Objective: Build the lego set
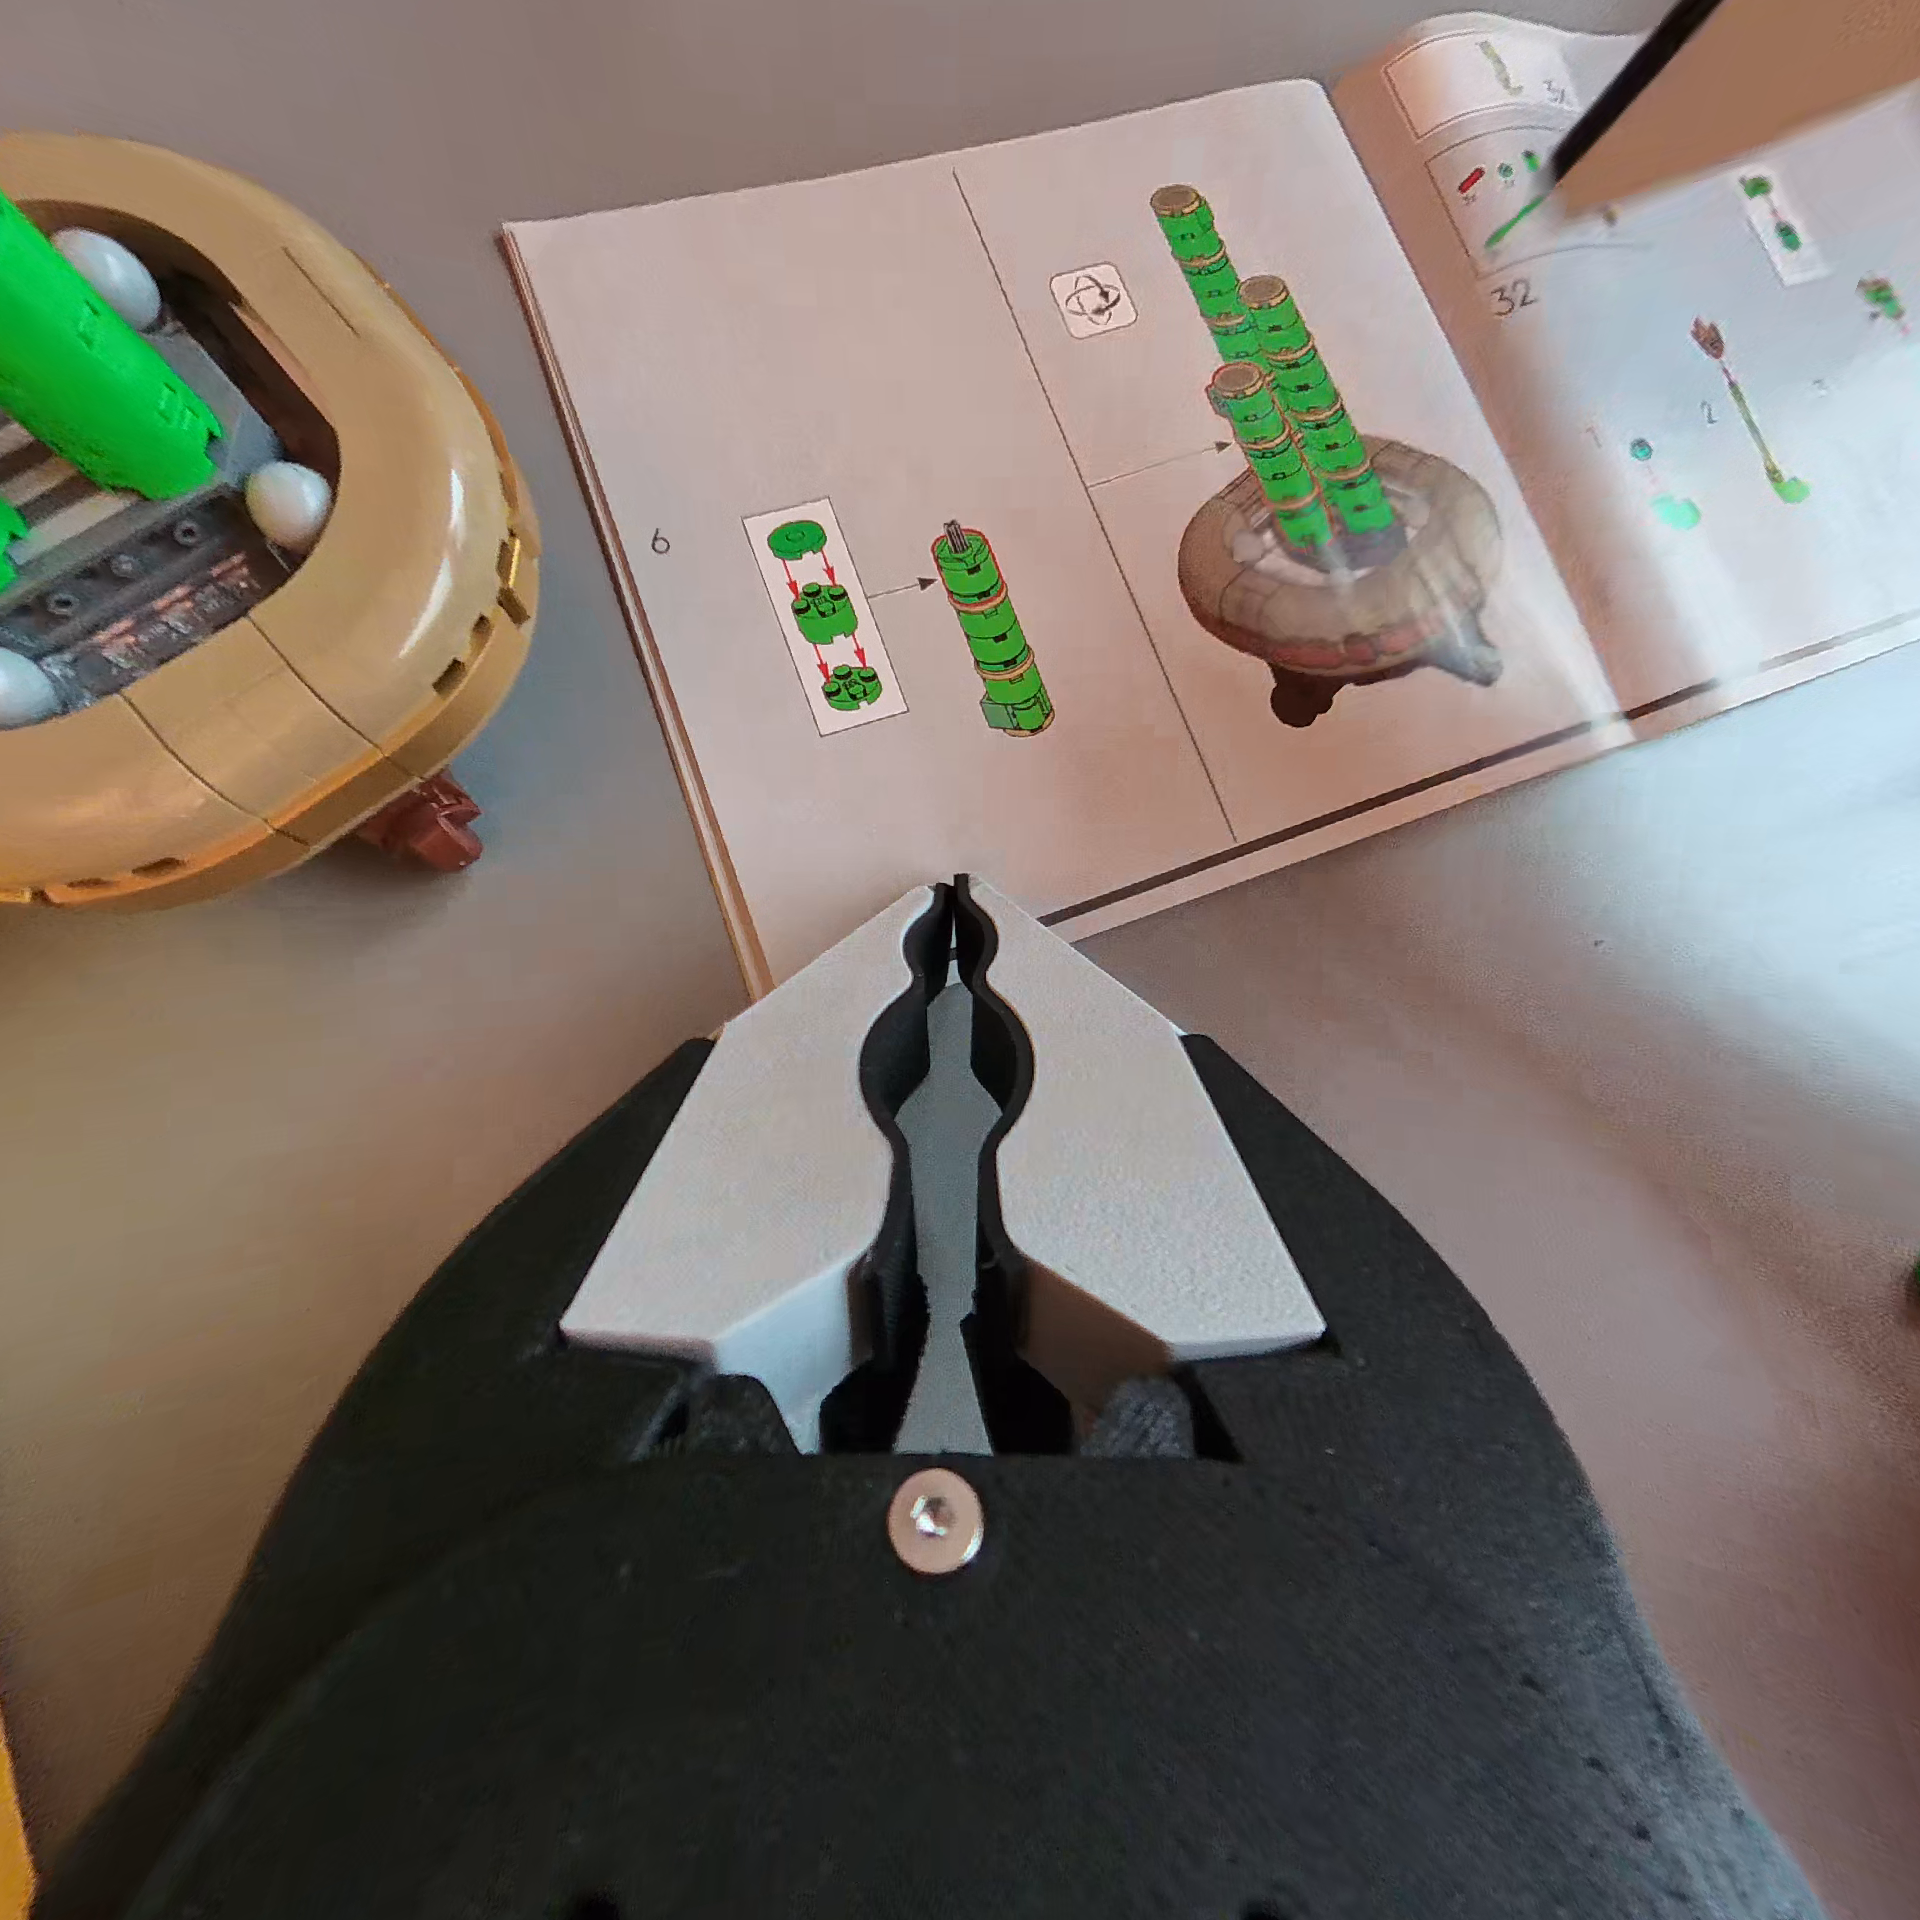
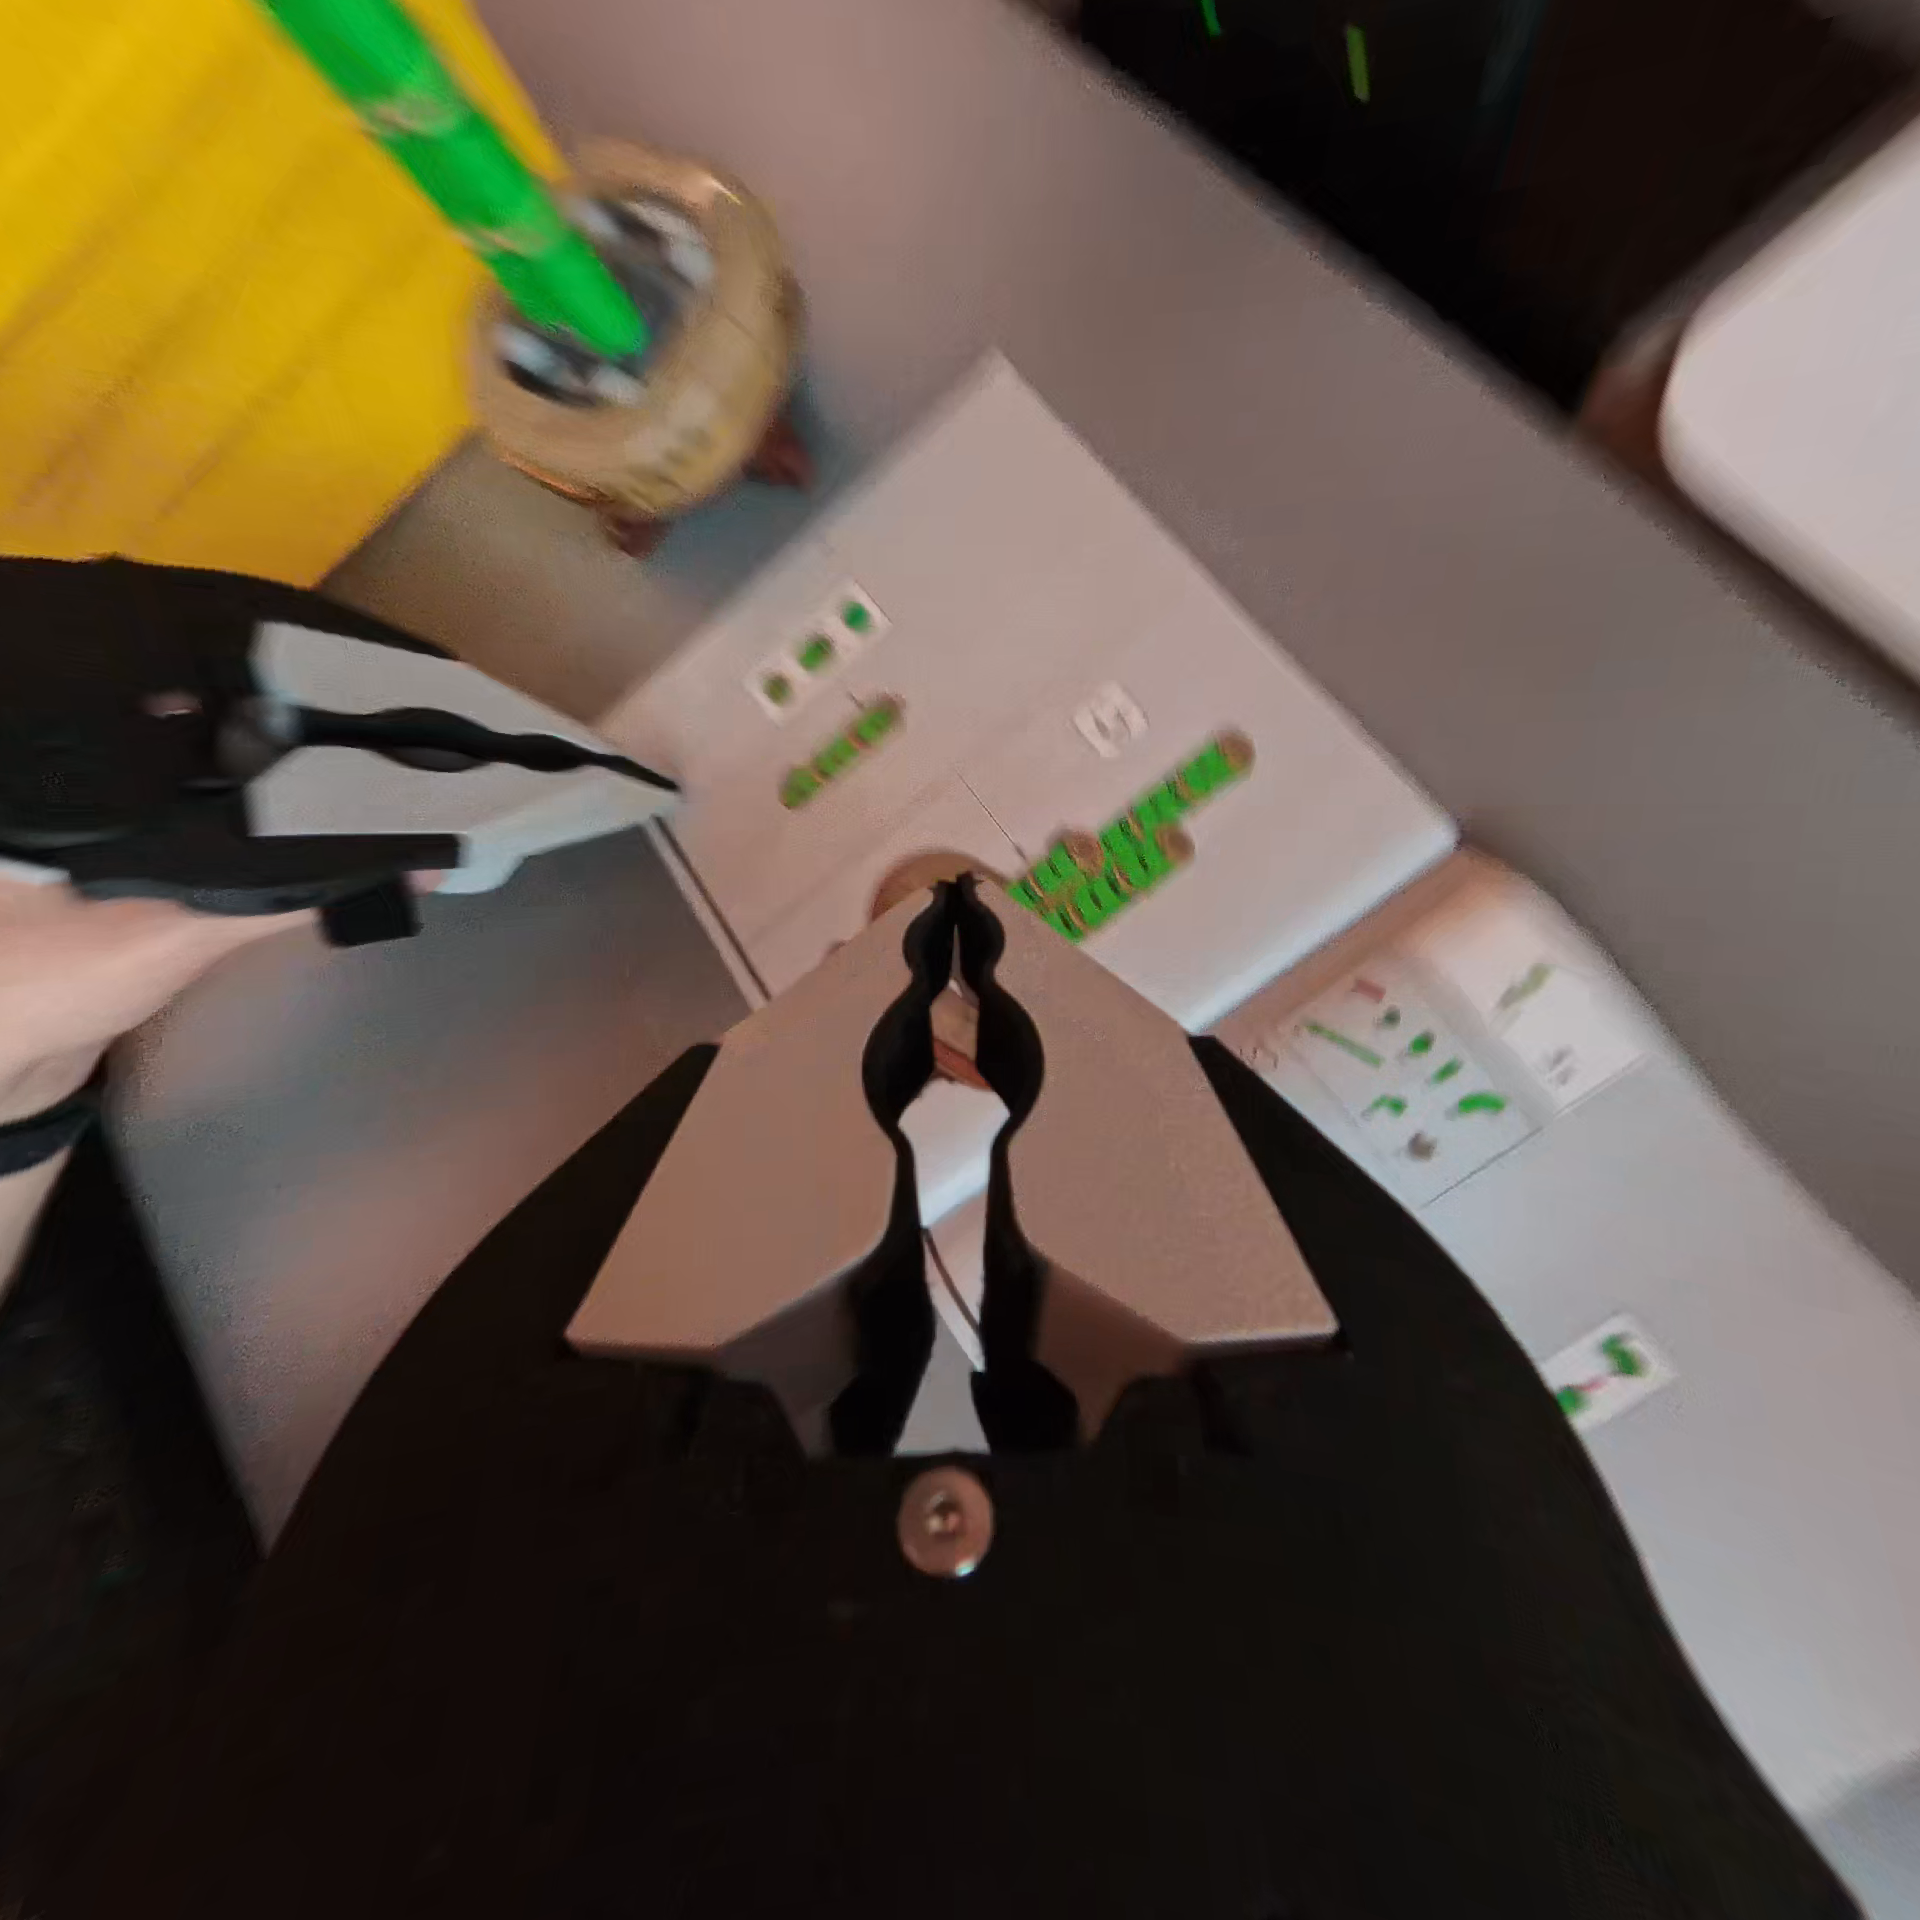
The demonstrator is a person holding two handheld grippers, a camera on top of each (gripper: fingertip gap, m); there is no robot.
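Note:
The tan Lego pot [image 1: 312, 582] stands at the left on the grey table, with bright green stalks [image 1: 94, 384] rising from its dark inside. It also shows blurred in the right wrist view [image 2: 665, 343] with a green stalk [image 2: 488, 156]. The open instruction booklet [image 1: 883, 468] lies right of the pot. My left gripper [image 1: 956, 894] is shut and empty, its tips over the booklet's near edge. It also shows in the right wrist view [image 2: 623, 779]. My right gripper [image 2: 958, 894] is shut and empty above the booklet [image 2: 1039, 582]. Part of it shows blurred at top right in the left wrist view [image 1: 1714, 104].
A yellow box [image 2: 187, 260] stands behind the pot. A white object [image 2: 1818, 468] sits beyond the table's far edge. A hand [image 2: 104, 966] holds the left gripper. A small green piece [image 1: 1912, 1283] shows at the right edge.

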